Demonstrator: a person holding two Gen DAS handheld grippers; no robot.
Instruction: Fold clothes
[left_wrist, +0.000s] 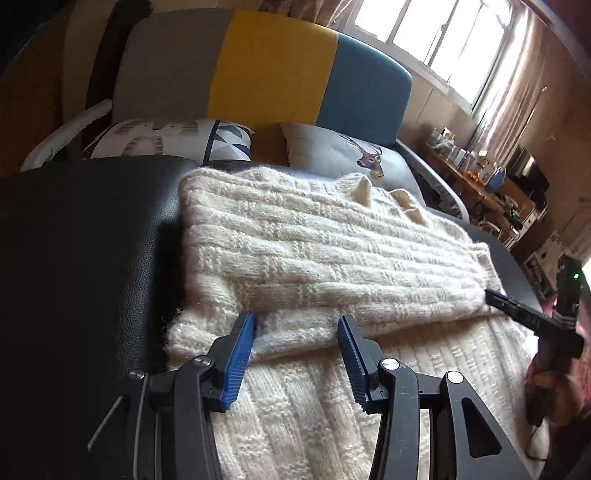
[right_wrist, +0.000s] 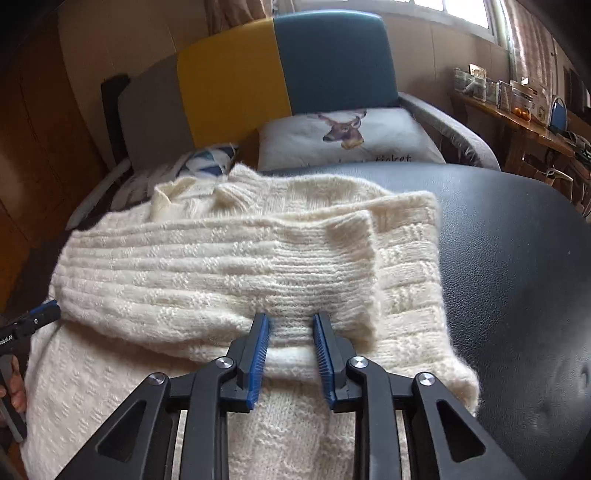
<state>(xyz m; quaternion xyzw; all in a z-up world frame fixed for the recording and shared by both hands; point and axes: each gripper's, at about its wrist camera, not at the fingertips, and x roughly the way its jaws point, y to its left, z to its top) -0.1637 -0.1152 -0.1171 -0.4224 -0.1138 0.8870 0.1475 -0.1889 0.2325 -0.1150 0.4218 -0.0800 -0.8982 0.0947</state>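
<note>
A: Cream wool, thick knit: the sweater (left_wrist: 325, 254) lies flat on the black pad (left_wrist: 85, 251), filling the middle of both wrist views, collar toward the top of the frame.

B: And the folded band?

A: A sleeve is laid crosswise, its long axis left to right in frame. Its near edge sits right at the fingertips.

B: Fingers?

A: The left gripper (left_wrist: 297, 354) is spread wide, the edge lying between its blue pads (left_wrist: 240, 354), nothing pinched. The right gripper (right_wrist: 290, 354) is narrower but also apart, straddling the same edge near the cuff (right_wrist: 351, 236), not clamped as far as I can judge.

B: Which is nearer?

A: About equal; both sit at the lower centre, the fold straight ahead. Likely each closes, then lifts forward.
</note>
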